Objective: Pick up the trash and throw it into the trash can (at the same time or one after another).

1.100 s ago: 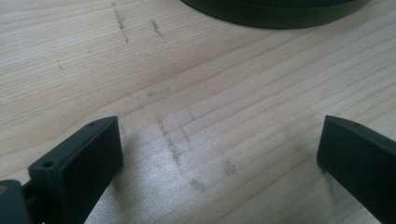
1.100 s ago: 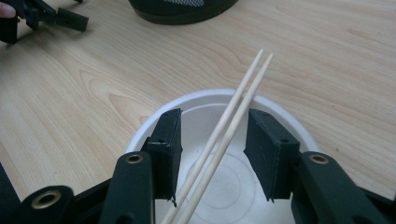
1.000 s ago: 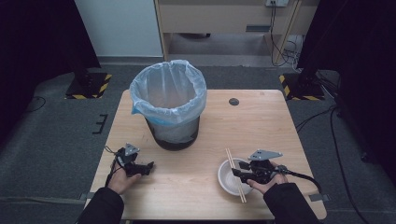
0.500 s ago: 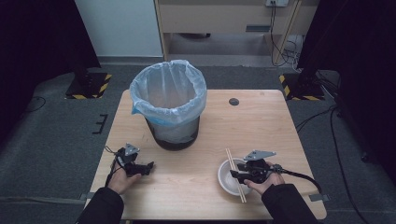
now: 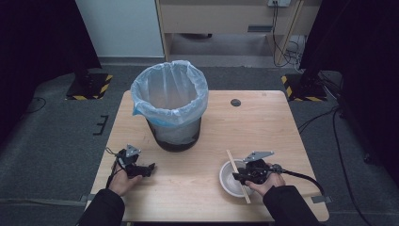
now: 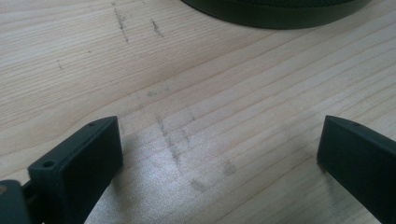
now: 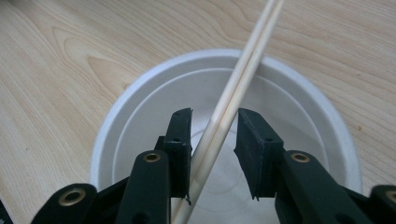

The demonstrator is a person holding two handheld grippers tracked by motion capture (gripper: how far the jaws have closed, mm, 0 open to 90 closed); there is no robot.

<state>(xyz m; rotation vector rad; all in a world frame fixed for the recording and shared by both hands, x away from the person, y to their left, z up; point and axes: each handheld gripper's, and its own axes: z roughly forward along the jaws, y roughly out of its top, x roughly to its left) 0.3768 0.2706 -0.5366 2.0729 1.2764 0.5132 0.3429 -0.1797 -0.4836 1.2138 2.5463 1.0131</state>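
Right tongs [image 7: 214, 133] closing loosely around slim wooden chopsticks [image 7: 233, 100] over round white bowl [image 7: 135, 116].

chopsticks [image 7: 233, 100]: in the right gripper view both ends are cut off, the far end by the top edge, the near end behind the right claw [image 7: 214, 135]; whether a pad presses them cannot be told.
bowl [image 7: 140, 112]: the near rim is hidden behind the claw's arms.
bin [image 6: 275, 11]: in the left gripper view just a dark strip of its base, cut by the top edge.
left claw [image 6: 219, 154]: both jaws run off the frame's bottom corners.
bin contents [image 5: 171, 117]: blurred behind the translucent bag.
dark disc [image 5: 235, 102]: too small to identify on the tabletop [image 5: 197, 188].
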